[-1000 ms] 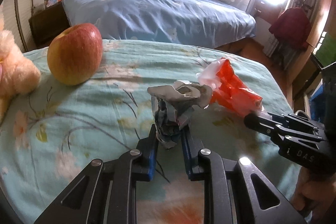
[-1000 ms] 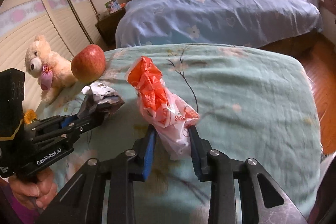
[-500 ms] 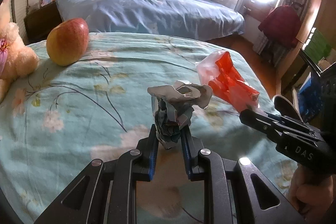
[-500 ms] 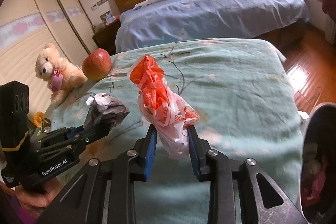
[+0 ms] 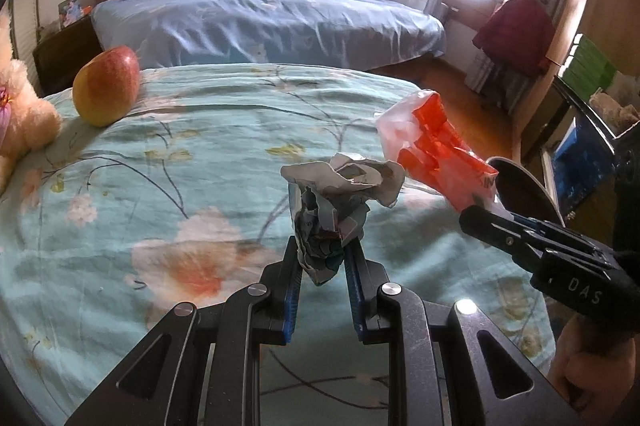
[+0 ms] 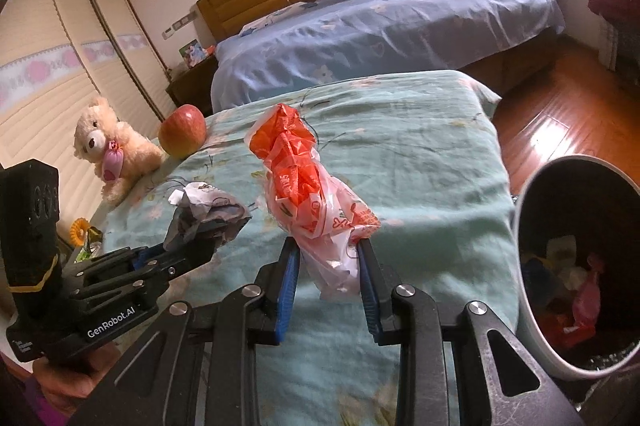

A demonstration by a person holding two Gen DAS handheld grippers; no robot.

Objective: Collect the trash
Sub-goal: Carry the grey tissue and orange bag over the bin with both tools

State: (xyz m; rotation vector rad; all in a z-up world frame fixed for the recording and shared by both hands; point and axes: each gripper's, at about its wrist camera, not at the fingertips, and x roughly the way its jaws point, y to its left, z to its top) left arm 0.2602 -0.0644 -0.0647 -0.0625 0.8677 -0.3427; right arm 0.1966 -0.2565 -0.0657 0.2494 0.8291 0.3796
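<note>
Two handheld grippers hover over a bed w/ a teal floral cover point(image 5: 168, 162). Left gripper point(image 5: 322, 258) is clenched on a crumpled paper wad point(image 5: 336, 202), held up off the cover. Right gripper point(image 6: 328, 258) is clamped on an orange-and-white plastic bag point(image 6: 308, 194), also lifted clear. The two sit side by side, near each other but apart. A trash bin point(image 6: 532, 258) w/ rubbish inside stands just beside the bed's right edge, by the bag. At the far left of the cover: an apple point(image 6: 182, 135) next to a teddy bear point(image 6: 110, 154). Blue bed point(image 5: 260, 22) behind.
</note>
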